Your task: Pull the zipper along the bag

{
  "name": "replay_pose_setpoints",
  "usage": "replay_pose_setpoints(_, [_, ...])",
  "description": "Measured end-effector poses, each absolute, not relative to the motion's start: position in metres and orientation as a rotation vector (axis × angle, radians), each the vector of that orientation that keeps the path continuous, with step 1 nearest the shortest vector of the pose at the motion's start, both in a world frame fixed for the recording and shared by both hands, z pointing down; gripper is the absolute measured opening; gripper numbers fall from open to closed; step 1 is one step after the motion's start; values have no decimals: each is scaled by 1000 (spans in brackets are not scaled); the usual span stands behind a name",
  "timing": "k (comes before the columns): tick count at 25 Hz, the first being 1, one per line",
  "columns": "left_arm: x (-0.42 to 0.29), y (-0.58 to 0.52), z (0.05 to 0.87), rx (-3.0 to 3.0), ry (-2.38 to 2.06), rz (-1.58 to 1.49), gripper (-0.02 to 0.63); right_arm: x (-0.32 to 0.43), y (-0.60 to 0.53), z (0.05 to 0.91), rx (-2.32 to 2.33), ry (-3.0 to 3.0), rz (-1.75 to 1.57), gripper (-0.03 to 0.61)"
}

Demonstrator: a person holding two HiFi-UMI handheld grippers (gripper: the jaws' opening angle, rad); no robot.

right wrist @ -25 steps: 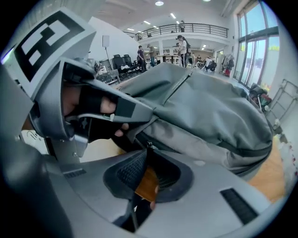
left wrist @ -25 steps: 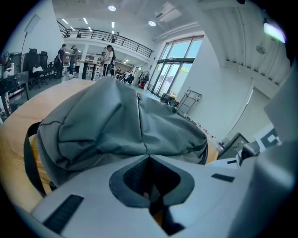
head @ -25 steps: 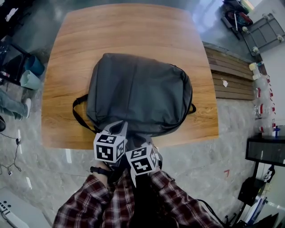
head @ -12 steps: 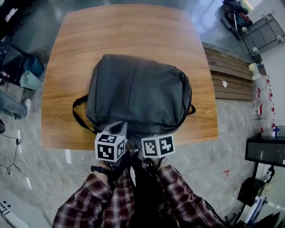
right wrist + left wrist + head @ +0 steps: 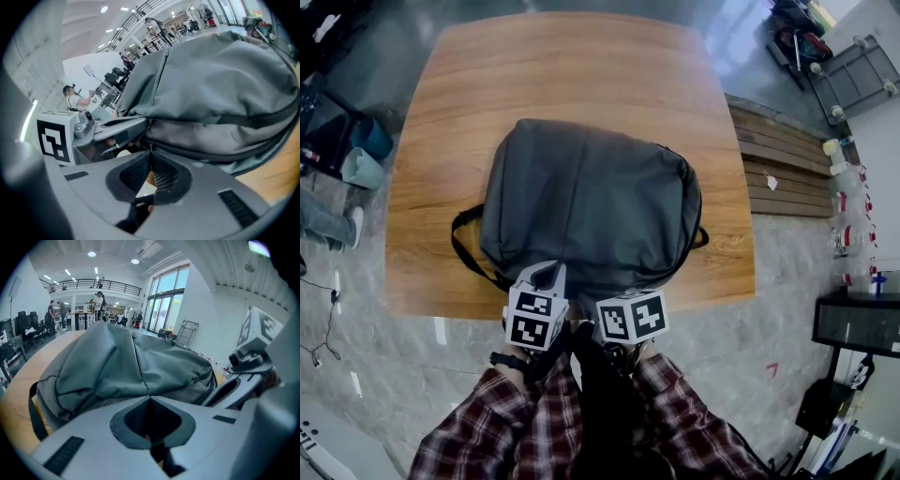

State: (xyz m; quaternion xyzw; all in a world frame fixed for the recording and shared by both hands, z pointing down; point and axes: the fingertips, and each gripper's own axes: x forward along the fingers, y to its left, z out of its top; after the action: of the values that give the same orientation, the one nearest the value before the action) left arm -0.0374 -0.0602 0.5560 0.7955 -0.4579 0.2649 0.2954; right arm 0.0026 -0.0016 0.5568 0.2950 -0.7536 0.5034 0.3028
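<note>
**Both grippers clenched at the near end of the bag**

A grey bag (image 5: pixel 591 202) lies flat on the wooden surface (image 5: pixel 581 66), roughly midway between the left and right edges. Its near end reaches the surface's near edge. A black shoulder strap (image 5: pixel 464 239) loops out from the bag's left side toward the near left corner.

The left gripper (image 5: pixel 150 398) is at the bag's near end, left of centre. Its fingers (image 5: pixel 84 437) are clenched, tips pressed together on a fold of the bag's fabric, and a crease runs up the cloth from the point where they meet. Its marker cube (image 5: pixel 534 319) hangs just off the near edge.

The right gripper (image 5: pixel 150 150) sits just beside the left one, also at the near end of the bag. Its fingers (image 5: pixel 220 187) are closed too, and a thin zipper pull (image 5: pixel 150 147) stands pinched between their tips. The tips sit right against the dark zipper line (image 5: pixel 195 157), which curves away along the bag's side. The right gripper's marker cube (image 5: pixel 633 317) is level with the left one, the two close together but not touching.

The person's plaid sleeves (image 5: pixel 534 431) come up from below the near edge, one behind each gripper.
</note>
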Motion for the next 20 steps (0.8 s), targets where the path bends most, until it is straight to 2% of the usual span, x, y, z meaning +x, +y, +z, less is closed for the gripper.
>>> replay_pose_setpoints(14, [-41, -64, 562, 2096, -1199, 686, 8, 172, -14, 545, 892, -1919, 1099, 17])
replay_pose_setpoints(20, [-44, -78, 564, 2117, -1226, 739, 9, 162, -11, 542, 841, -1936, 1024, 17])
